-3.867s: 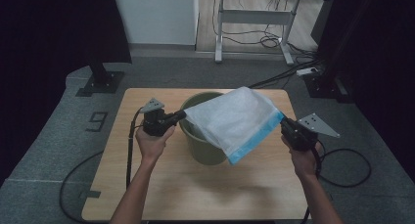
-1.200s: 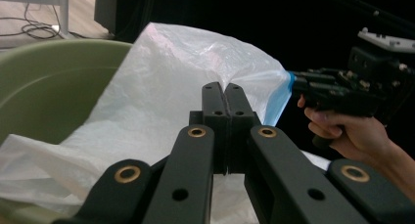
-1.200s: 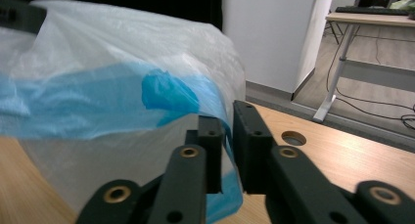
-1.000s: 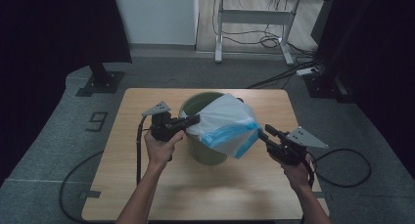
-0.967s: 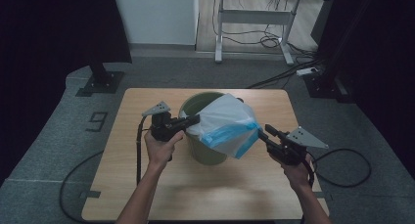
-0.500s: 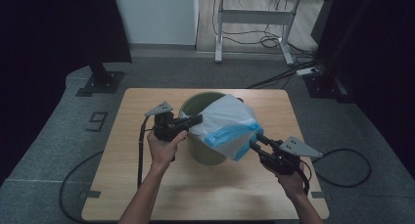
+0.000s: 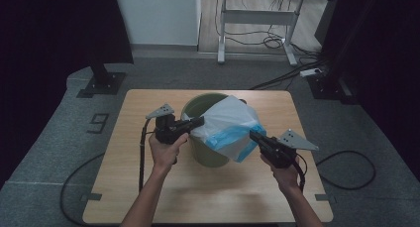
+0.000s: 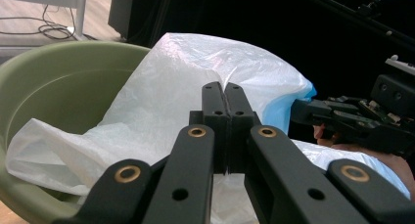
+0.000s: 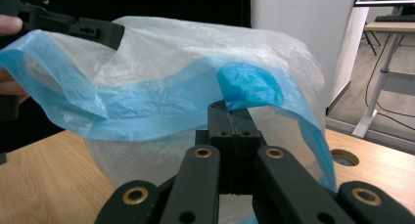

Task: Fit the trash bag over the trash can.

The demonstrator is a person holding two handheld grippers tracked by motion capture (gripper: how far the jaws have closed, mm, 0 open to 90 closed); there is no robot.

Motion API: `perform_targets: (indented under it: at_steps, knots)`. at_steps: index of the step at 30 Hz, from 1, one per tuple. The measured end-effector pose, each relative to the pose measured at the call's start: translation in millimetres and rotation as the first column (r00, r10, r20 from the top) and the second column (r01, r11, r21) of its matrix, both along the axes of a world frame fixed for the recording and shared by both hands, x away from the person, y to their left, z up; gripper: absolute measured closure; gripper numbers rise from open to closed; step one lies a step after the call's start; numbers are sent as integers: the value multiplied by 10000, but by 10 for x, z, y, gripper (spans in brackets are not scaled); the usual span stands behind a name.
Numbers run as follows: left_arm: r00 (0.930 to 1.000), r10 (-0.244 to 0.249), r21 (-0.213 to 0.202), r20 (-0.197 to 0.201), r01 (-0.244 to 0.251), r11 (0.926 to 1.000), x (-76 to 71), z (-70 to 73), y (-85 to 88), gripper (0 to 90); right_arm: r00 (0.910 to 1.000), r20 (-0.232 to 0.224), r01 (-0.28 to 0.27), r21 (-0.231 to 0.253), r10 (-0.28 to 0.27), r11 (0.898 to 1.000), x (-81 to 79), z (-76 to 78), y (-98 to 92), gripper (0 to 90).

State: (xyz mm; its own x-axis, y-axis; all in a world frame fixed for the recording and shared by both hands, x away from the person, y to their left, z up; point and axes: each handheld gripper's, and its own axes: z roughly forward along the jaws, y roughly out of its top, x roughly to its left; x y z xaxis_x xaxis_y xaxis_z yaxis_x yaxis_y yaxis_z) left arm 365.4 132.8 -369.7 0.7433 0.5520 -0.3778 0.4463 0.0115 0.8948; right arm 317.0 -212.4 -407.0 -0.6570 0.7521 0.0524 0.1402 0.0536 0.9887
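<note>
**Thin bin liner held at two edges over the green bucket**

A white plastic bag [image 7: 225, 120] with a blue band along its open edge is draped across the top of the green bucket [image 7: 200, 147], which stands at the middle of the desk [image 7: 148, 197]. Part of the film sags inside the bucket's near wall; the rest spills over the rim on the person's right.

The left tongs [image 7: 195, 123] are clamped on the bag's white film just over the bucket's left rim, jaws pressed together with the plastic pinched between them. The right tongs [image 7: 253, 135] are clamped on the blue band, just off the bucket's right side.

The bag looks very light, limp and slippery, with no stiffness of its own, and will likely crumple wherever it is not pulled taut. It probably tears if tugged hard against the rim. The blue band seems the soundest place to take hold, being doubled; whether both layers of the mouth are caught in either grip is hard to tell from here.
</note>
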Motion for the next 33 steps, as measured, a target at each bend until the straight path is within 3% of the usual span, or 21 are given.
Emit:
perform_targets:
  at_steps: [5,12,19,29,33]
  knots:
    - [9999,129,-202,21,-129,9997,6,6,36,896,9996,-249,113,-230,-119,9997,-32,-63,-39,887]
    - [9991,415,-407,103,-411,9983,-1,16,126,895,9977,-674,13,-303,-33,9995,-196,-299,-109,887]
    - [9989,476,-372,13,-476,9982,-22,-26,182,896,9942,-1066,-210,-342,172,9992,-390,-579,-106,886]
    - [9989,469,-299,-13,-469,9985,-41,-28,218,895,9896,-1337,-578,-312,531,9978,-526,-792,-63,883]
    - [9988,499,-354,13,-498,9981,-50,-26,249,895,9923,-1218,-260,-306,221,9992,-533,-756,-133,750]
